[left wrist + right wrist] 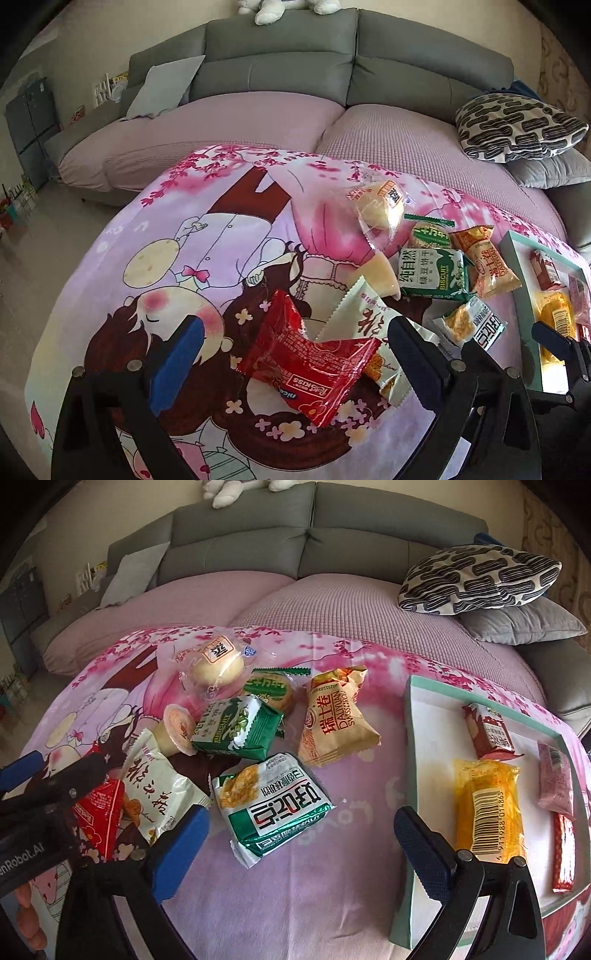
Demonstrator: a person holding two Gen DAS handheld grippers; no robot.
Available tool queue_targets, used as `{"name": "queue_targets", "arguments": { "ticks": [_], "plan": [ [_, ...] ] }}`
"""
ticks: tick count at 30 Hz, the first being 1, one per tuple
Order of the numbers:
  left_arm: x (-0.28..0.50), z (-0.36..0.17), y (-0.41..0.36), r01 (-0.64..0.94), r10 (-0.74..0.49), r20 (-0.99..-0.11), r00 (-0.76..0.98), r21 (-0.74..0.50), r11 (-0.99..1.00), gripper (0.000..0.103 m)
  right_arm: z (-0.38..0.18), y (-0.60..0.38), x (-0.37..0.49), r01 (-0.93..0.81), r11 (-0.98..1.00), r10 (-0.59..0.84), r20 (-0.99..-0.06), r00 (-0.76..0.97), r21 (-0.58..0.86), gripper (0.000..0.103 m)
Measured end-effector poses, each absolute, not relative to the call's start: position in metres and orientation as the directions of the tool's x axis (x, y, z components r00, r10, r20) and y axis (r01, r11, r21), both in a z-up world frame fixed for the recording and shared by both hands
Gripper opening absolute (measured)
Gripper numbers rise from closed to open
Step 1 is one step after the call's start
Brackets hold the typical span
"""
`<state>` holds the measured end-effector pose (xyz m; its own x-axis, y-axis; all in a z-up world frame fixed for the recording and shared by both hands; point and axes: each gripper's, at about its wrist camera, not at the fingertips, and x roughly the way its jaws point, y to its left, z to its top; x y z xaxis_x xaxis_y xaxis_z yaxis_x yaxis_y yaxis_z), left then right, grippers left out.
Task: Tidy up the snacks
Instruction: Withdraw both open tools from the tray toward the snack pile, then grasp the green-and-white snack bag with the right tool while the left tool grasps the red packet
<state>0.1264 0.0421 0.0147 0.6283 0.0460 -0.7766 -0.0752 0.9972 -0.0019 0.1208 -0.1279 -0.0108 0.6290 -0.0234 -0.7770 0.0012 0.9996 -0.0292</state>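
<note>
Snack packets lie piled on a pink cartoon cloth. My left gripper (295,354) is open, its jaws on either side of a red packet (314,365) that lies over a white packet (373,314). My right gripper (299,834) is open and empty, just in front of a green and white packet (275,805). Behind it lie a green biscuit packet (236,727), a tan Swiss roll packet (334,722), a bun (216,664) and a pudding cup (177,731). A teal-rimmed tray (410,709) at the right holds a yellow packet (487,801), a dark red packet (489,731) and a pink packet (556,779).
A grey sofa (280,59) with a pink seat cover runs behind the cloth. A patterned cushion (476,576) lies on a grey cushion at the back right. The left gripper's body shows at the left edge of the right wrist view (44,805).
</note>
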Motion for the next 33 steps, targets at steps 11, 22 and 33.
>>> {"name": "queue_targets", "arguments": {
  "ticks": [11,22,33],
  "plan": [
    [0.137,-0.003,0.065,-0.171,0.097,-0.827,0.554,0.001,0.985,0.100,-0.029,-0.118,0.140,-0.047,0.997,-0.016,-0.802,0.597,-0.056,0.094],
    [0.143,-0.028,0.071,-0.215,0.037,-0.888,0.458,-0.071,0.974,0.100,-0.035,-0.115,0.144,-0.077,0.997,0.024,-0.798,0.602,-0.028,0.079],
    [0.137,-0.026,0.066,-0.190,-0.049,-0.881,0.470,-0.156,0.969,0.072,-0.032,-0.120,0.133,-0.073,0.997,0.038,-0.797,0.603,-0.007,0.066]
  ]
}}
